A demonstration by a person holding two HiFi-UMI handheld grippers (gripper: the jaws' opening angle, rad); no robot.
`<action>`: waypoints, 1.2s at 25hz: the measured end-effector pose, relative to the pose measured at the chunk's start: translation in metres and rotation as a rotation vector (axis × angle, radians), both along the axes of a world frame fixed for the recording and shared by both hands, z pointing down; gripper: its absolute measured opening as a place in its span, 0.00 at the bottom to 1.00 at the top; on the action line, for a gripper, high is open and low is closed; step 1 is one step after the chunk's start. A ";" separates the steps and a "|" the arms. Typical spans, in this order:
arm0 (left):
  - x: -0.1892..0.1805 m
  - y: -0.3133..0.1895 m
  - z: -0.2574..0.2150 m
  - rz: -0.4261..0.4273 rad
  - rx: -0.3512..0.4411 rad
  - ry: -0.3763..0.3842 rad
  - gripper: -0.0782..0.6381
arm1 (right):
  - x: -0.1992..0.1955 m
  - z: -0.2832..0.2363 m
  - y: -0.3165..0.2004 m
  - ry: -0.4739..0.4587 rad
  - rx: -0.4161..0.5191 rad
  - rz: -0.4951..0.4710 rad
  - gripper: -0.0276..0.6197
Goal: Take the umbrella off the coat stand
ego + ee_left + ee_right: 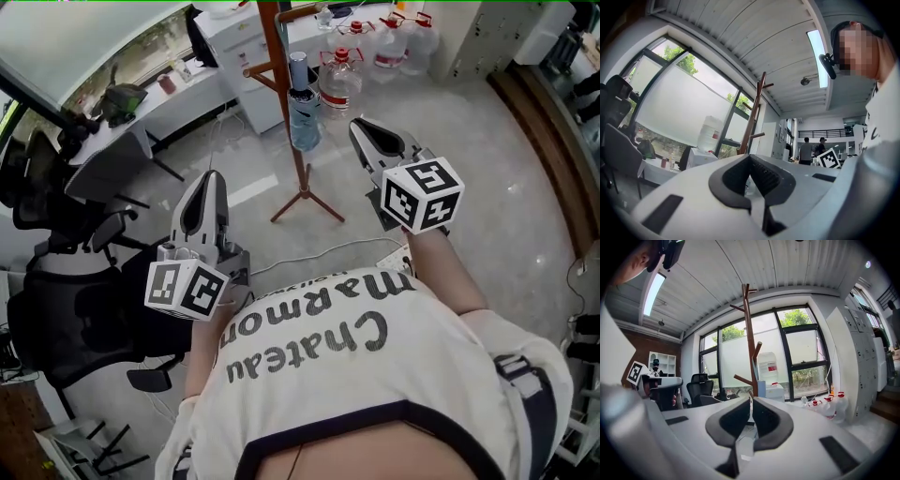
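Observation:
The brown wooden coat stand (276, 66) rises from three feet on the grey floor straight ahead. A folded blue umbrella (303, 114) hangs from it, partway down the pole. My left gripper (212, 176) is shut and empty, short of the stand and to its left. My right gripper (359, 125) is also shut and empty, a little right of the umbrella and apart from it. The right gripper view has the stand (749, 333) dead ahead, with a strip of the blue umbrella (761, 387) just above the closed jaws. The left gripper view shows the stand (753, 115) above its closed jaws.
Black office chairs (70, 314) and a desk (108, 141) crowd the left side. Several water jugs (340, 80) and a white cabinet (239, 42) stand behind the stand. A white cable (319, 251) snakes over the floor. Two people (806, 151) stand far off.

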State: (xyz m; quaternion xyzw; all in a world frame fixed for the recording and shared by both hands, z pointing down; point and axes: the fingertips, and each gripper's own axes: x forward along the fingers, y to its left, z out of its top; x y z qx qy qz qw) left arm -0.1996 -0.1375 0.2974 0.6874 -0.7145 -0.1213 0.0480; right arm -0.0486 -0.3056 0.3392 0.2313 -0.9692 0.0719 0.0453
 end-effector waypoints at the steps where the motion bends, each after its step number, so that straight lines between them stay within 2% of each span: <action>1: -0.001 -0.002 0.001 -0.005 -0.004 0.002 0.12 | -0.002 0.001 -0.006 0.012 0.011 -0.002 0.09; 9: -0.017 -0.002 0.004 -0.054 -0.015 0.001 0.12 | -0.032 0.011 -0.036 0.119 0.071 -0.089 0.09; 16: -0.035 0.010 0.004 -0.125 -0.020 0.011 0.12 | -0.050 0.014 -0.061 0.081 0.024 -0.134 0.13; 20: -0.043 0.011 0.006 -0.144 -0.025 0.029 0.12 | -0.063 0.020 -0.068 0.083 0.003 -0.154 0.25; 30: -0.053 0.006 0.008 -0.167 -0.026 0.037 0.12 | -0.100 0.012 -0.084 0.069 -0.011 -0.197 0.26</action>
